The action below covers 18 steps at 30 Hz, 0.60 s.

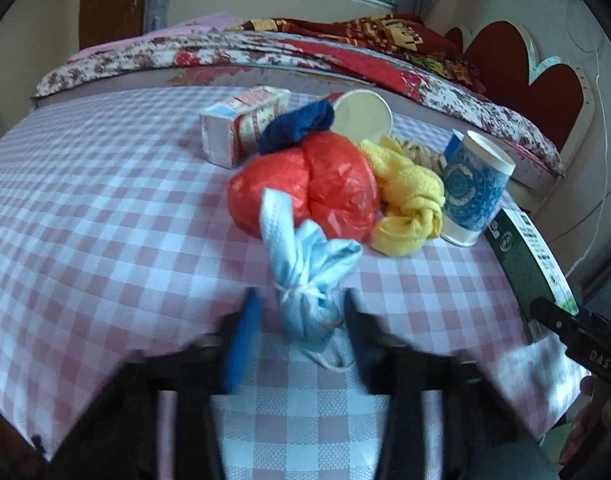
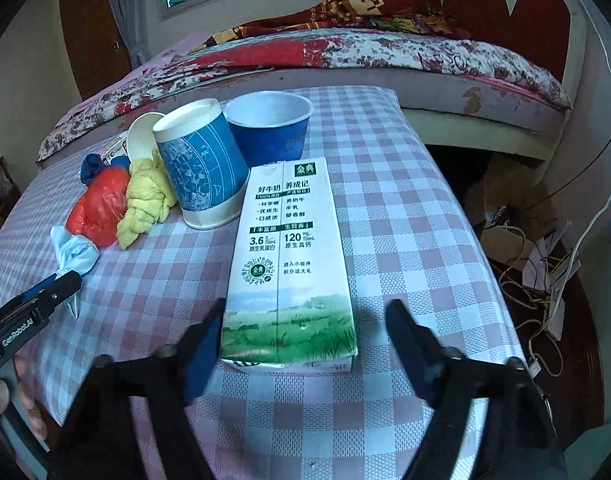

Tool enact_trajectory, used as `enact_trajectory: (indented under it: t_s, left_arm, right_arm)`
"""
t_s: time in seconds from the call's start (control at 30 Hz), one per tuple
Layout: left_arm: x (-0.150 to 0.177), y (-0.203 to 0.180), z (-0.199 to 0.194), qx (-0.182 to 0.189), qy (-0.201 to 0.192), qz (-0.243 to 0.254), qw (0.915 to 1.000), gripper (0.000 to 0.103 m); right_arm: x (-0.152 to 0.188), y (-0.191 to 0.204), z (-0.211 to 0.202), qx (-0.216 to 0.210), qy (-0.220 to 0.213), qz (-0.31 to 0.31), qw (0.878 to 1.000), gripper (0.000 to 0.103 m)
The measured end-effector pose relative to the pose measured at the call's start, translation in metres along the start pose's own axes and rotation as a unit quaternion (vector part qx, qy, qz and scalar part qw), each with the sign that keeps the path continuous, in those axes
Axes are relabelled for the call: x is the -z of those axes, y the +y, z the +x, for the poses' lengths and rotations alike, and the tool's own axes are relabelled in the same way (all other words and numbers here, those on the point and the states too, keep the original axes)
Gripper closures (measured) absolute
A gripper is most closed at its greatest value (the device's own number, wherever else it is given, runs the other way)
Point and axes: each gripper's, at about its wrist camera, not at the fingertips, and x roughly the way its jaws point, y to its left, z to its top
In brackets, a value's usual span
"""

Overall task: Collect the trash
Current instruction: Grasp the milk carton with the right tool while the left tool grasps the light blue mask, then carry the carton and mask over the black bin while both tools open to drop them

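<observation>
your left tongs [image 1: 299, 316] straddle the tied blue face mask [image 1: 305, 280] at the near desk [image 1: 105, 200] edge, fingers apart, not pressing it. your right tongs [image 2: 305, 336] stand half open around the near end of the lying milk carton [image 2: 289, 256], its right side clear.

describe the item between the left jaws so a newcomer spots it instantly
On the checked tablecloth, find the red plastic bag in the clutter pile. Just nearer the camera lies a pale blue face mask, bundled and tied with its white ear loop: the only light-blue item.
</observation>
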Motion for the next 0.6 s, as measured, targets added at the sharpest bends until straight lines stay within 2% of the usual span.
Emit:
enact_trajectory:
  t_s: [0.03,0.23,0.6]
  left_arm:
    - [0.001,0.001,-0.001,0.004,-0.003,-0.003,1.0000,0.080]
    - [0.010,-0.007,-0.028,0.005,-0.040,0.010,0.9991,0.083]
    - [0.027,-0.046,-0.069,0.032,-0.061,0.046,0.9965,0.083]
  right_arm:
    - [0.000,-0.001,0.000,-0.005,-0.001,0.001,1.000,0.043]
    - [0.006,-0.001,-0.011,-0.005,-0.020,-0.009,1.000,0.045]
    - [0.027,-0.019,-0.070,0.001,-0.066,-0.003,0.998,0.045]
